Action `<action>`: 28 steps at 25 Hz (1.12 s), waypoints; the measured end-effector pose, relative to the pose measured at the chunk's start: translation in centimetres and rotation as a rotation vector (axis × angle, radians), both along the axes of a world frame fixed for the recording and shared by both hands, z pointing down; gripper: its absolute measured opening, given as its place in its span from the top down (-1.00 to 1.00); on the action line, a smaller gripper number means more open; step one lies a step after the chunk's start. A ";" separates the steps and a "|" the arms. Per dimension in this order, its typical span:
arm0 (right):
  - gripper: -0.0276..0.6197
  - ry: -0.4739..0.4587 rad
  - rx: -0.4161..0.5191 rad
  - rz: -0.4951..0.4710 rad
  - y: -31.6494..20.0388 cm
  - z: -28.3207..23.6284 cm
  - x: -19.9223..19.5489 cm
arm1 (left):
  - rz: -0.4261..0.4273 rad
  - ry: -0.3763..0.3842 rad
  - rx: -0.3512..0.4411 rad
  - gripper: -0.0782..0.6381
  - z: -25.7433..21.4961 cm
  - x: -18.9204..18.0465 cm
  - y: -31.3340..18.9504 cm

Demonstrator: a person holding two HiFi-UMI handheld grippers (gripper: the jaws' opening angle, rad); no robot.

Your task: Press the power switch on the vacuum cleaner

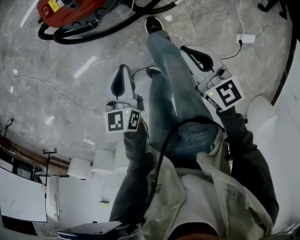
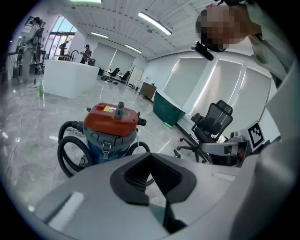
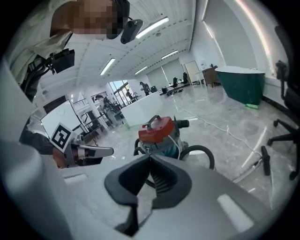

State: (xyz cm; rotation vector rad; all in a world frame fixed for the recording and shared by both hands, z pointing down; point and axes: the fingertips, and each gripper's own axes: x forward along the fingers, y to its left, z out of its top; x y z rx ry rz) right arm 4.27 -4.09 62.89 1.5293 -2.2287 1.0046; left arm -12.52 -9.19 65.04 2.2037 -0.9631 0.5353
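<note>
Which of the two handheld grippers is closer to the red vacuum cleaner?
The left gripper: in the head view the vacuum cleaner sits up-left, beyond it, and it looks larger in that gripper's view than in the right gripper view.

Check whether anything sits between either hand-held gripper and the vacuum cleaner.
Nothing visible. Between the left hand-held gripper or the right hand-held gripper and the vacuum cleaner there is only bare floor. Its black hose loops round the base, below the red top.
</note>
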 end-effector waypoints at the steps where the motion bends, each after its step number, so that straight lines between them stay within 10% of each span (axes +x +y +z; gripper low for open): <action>1: 0.90 0.009 0.004 -0.007 1.0 -0.9 -0.4 | -0.008 0.004 0.013 0.78 -1.1 -0.7 1.1; 9: 0.79 -0.034 0.109 -0.120 8.5 -13.4 -7.3 | -0.094 0.060 0.134 0.78 -13.9 -4.8 8.0; 15: 0.84 -0.028 0.222 -0.097 13.3 -24.2 -7.9 | 0.066 0.151 0.264 0.78 -25.3 -0.3 15.5; 21: 0.84 -0.032 0.284 -0.108 17.6 -30.5 -6.1 | 0.082 0.077 0.320 0.78 -30.6 0.2 23.0; 28: 0.84 -0.076 0.358 -0.153 22.6 -36.4 -2.5 | -0.103 0.054 0.370 0.77 -35.7 2.6 27.9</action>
